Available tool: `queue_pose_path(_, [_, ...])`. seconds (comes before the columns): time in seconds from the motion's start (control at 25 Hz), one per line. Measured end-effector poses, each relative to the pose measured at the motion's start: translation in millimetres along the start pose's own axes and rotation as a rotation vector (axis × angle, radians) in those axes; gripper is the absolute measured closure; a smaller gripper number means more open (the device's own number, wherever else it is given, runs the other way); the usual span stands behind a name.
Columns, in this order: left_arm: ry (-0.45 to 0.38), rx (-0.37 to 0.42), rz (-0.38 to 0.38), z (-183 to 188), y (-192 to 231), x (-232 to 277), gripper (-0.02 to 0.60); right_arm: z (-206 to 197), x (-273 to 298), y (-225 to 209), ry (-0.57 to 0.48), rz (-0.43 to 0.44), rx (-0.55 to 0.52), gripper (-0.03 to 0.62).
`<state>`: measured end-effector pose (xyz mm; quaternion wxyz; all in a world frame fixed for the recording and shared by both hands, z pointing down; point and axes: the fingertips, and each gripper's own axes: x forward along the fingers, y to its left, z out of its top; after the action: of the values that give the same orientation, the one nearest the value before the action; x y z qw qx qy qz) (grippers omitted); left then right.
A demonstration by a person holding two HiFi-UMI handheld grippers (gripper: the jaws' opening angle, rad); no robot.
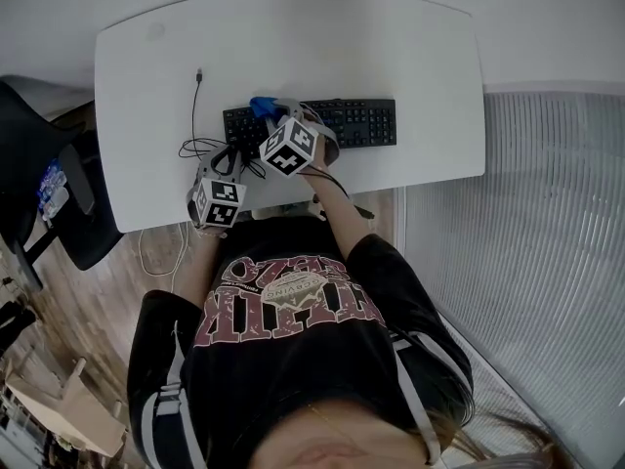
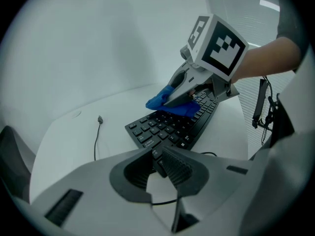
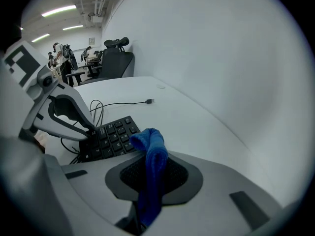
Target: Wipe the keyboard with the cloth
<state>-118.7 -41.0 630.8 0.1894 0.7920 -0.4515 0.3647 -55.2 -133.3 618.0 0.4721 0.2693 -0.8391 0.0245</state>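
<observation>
A black keyboard (image 1: 361,123) lies across the middle of the white table (image 1: 293,47). My right gripper (image 3: 150,173) is shut on a blue cloth (image 3: 150,151), which hangs folded between its pads. In the left gripper view the cloth (image 2: 184,109) rests on the keys of the keyboard (image 2: 167,129) near its left part, under the right gripper (image 2: 177,98). My left gripper (image 2: 158,165) sits at the keyboard's left end with its jaws closed on the edge there. In the head view the cloth (image 1: 262,106) shows just beyond the right gripper's marker cube.
A black cable (image 1: 195,106) with a plug (image 2: 100,119) runs over the table left of the keyboard and loops near the left gripper (image 1: 227,159). A dark office chair (image 1: 59,193) stands left of the table. The table's front edge is close to the person's body.
</observation>
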Motion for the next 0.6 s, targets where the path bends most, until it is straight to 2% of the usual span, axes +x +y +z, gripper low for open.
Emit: queue_pose_path(0.6, [0.024, -0.008, 0.050, -7, 4, 5, 0.483, -34, -4, -23, 0.007, -0.038, 0.003, 0.530])
